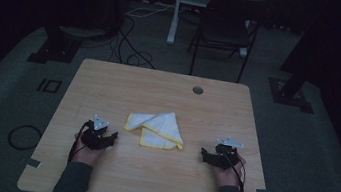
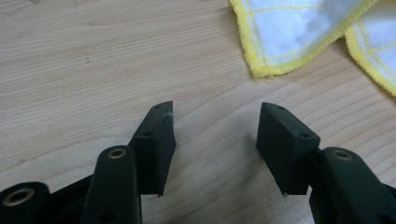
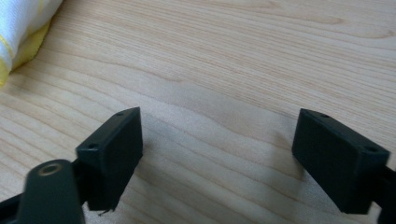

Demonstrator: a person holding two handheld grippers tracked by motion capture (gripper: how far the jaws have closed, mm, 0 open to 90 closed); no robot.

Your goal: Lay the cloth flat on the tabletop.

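1. The cloth (image 1: 156, 129) is white with a bright yellow stitched edge and a faint yellow grid.
2. The table (image 1: 146, 183) is pale wood with wavy brown grain.
3. The left gripper (image 2: 215, 140) and right gripper (image 3: 217, 154) are matte black.
4. The chair (image 1: 226, 28) is black.

My table (image 2: 93, 60) is pale wood, matt, fine grain lines, smooth. The cloth (image 2: 299, 32), upper right of my left gripper view, is soft white woven fabric with yellow stitched hem. My left gripper (image 2: 215, 140) and right gripper (image 3: 217, 158) pads: matt black plastic, brass-look rivets.
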